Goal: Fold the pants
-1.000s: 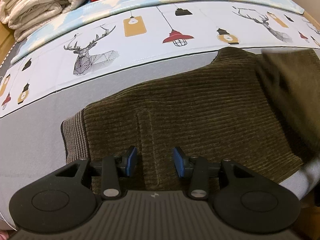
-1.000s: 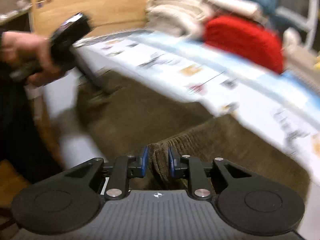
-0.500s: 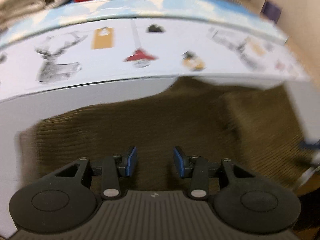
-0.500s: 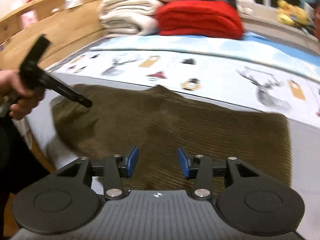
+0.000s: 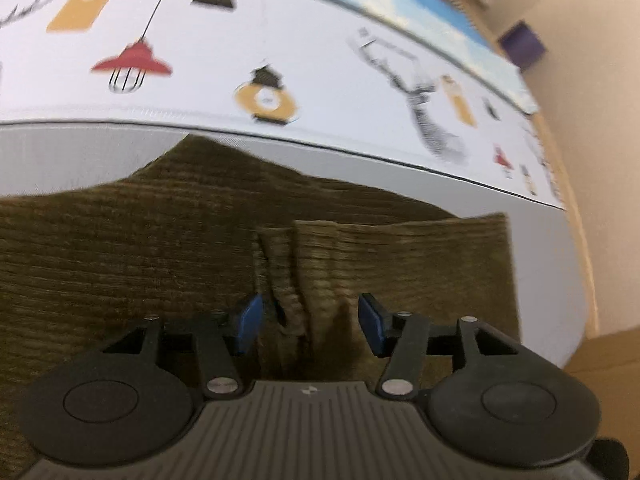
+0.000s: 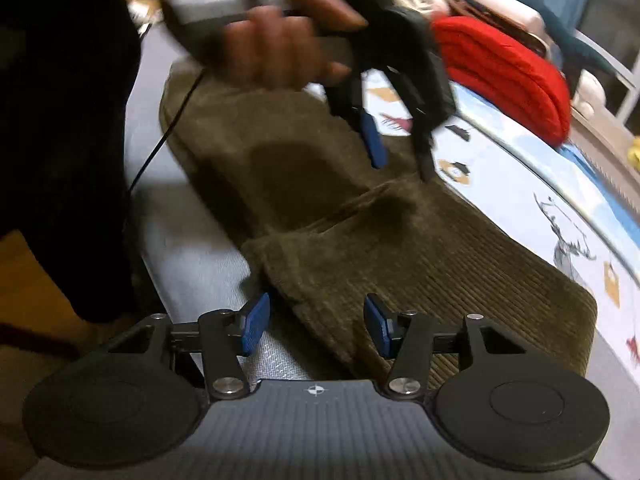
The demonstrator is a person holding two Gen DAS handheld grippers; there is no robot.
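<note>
The left gripper (image 5: 308,326) is spreading its jaws, about half open, with a raised ridge of the pants (image 5: 160,264) standing between the blue pads (image 5: 249,324) but not pressed by either. A second ago those jaws were narrower and were hovering over flat corduroy near the waistband; now they are sitting over the folded edge where one layer is lying on another.

The right gripper (image 6: 316,328) is also opening, roughly half wide. A second ago it was pinching a bunched cuff; now its pads are standing clear, with the corner of the folded layer lying between them, untouched as far as the blur allows.

The pants are lying folded on the grey part of the bed sheet (image 6: 192,264), the upper layer doubled back over the lower one, its edge crossing the middle of the garment. Half a second ago they were still spread in one flat length.

In the right wrist view the person's hand (image 6: 272,52) is gripping the left tool's handle and is now looming close overhead, where earlier it was far off to the side. Beyond, the printed band of deer and lamps (image 5: 280,80) and a red folded blanket (image 6: 504,76) are showing.
</note>
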